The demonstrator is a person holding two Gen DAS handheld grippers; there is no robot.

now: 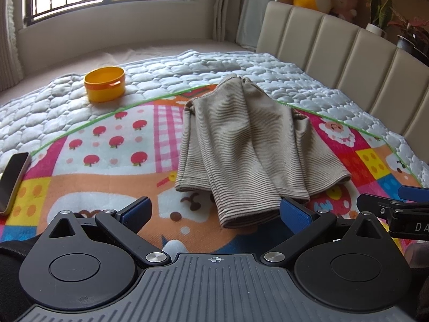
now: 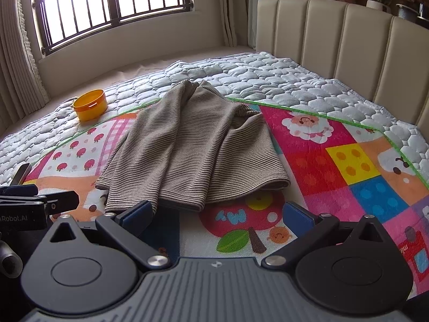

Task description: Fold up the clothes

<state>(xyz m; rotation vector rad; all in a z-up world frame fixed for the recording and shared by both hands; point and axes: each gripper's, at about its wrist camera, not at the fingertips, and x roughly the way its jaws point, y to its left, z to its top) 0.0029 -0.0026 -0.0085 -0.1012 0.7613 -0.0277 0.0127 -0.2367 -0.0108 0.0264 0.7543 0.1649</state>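
Lying folded lengthwise on the patchwork play mat (image 1: 88, 177), the brown striped garment (image 1: 241, 150) has its hem toward the cameras. Left gripper (image 1: 215, 210): blue pads spread apart, empty, hem between them at 12 o'clock. Right gripper (image 2: 218, 214): jaws apart, empty, garment at 11 o'clock. Orange tub (image 1: 105, 84) sits on the quilted cover (image 1: 308, 80) at 10 o'clock; a phone (image 1: 12, 182) lies at 9.
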